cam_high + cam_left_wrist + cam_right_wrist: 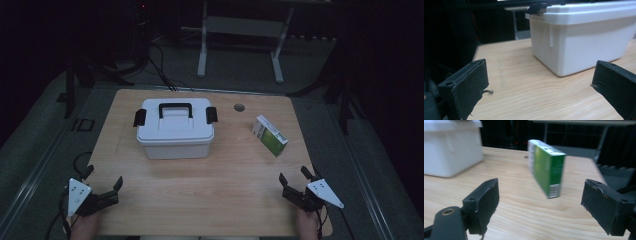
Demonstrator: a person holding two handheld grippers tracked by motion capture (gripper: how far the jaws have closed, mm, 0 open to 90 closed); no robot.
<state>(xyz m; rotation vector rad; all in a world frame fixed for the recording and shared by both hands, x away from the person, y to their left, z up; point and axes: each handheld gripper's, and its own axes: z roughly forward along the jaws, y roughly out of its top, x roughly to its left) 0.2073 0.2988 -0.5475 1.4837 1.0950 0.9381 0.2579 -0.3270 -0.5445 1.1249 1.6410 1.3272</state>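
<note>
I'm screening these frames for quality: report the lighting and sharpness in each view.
High view: dim overall, surroundings nearly black, white storage box the brightest thing. Left gripper view: the box fairly sharp, the near black fingers soft. Right gripper view: the green and white carton and the box smeared, likely by motion.

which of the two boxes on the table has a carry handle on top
The big white storage box left of centre: black handle and black side latches. The green and white carton to its right is small, has no handle and stands on edge.
</note>
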